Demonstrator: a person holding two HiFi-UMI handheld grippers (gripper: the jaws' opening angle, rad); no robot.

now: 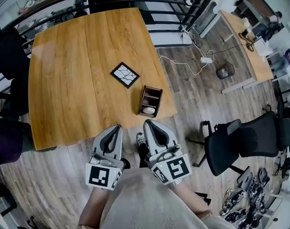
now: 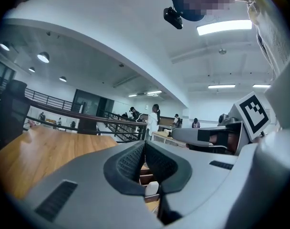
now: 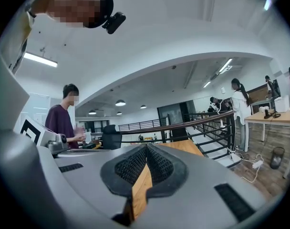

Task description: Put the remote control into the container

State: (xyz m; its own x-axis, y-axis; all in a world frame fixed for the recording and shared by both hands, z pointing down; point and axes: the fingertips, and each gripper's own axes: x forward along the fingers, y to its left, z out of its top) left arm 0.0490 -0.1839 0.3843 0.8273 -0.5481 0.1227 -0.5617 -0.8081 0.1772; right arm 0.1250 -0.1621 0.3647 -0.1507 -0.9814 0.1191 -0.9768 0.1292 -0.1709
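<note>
Pale plastic, rounded at the end that shows: the remote control (image 1: 149, 110) lies inside the container (image 1: 143, 99), in the compartment nearest the table's near edge. The rest of it is hidden behind the dark wooden walls. Judged from this, the placing looks done. Handling, judged: light, stiff, with a smooth casing that could slide out of a pinch at its tip. It is best taken across the narrow width near mid-length, with pads on the long sides and not on the button face. It is not fragile, though a drop onto wood would knock it. The container stands close to the near right corner of the table (image 1: 73, 70), clear of the edge. A black tile with white veining (image 1: 125, 75) lies further in toward the table's middle, apart from the container. The left gripper (image 1: 117, 128) is held off the table, just short of the near edge, jaws pressed together with nothing between them. Its own view sights past the closed tips to the container and the remote's pale end, so the remote lies ahead and apart. The right gripper (image 1: 147, 123) sits beside it, also closed and empty. Its own view shows only a strip of tabletop past its tips; the remote is ahead over the edge, untouched.
</note>
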